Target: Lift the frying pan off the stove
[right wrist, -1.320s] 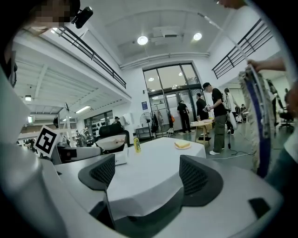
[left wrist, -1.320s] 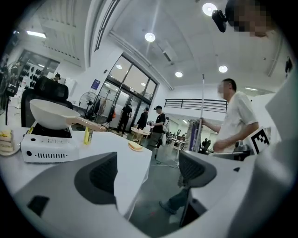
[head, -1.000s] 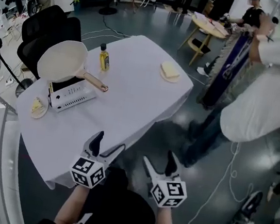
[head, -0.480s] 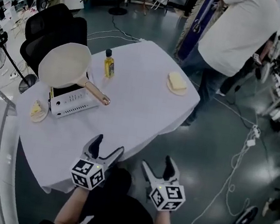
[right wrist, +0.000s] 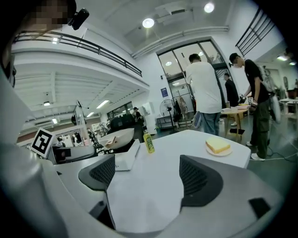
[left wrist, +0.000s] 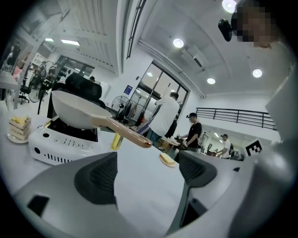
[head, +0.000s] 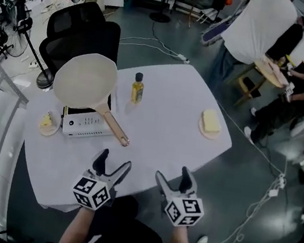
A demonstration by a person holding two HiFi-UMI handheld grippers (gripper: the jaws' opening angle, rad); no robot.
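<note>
A cream frying pan [head: 85,80] with a tan handle [head: 116,129] sits on a white portable stove [head: 85,123] at the left of the white-clothed table [head: 154,141]. From the left gripper view the pan [left wrist: 74,109] and its handle [left wrist: 125,131] lie ahead on the stove [left wrist: 58,142]. My left gripper [head: 110,167] hangs open at the table's near edge, just short of the handle tip. My right gripper [head: 174,180] is open beside it, holding nothing. The right gripper view shows the pan [right wrist: 115,136] far off to the left.
A small oil bottle [head: 138,87] stands behind the stove. A plate with a yellow block [head: 210,123] lies at the table's right, a smaller plate of food [head: 48,123] at the left. A black chair [head: 80,31] stands behind the table. People stand and sit at the back right.
The head view has shifted, so the table sits more centred and nearer. Both grippers stay open at the near edge. The person in white has walked from the right to the back.
</note>
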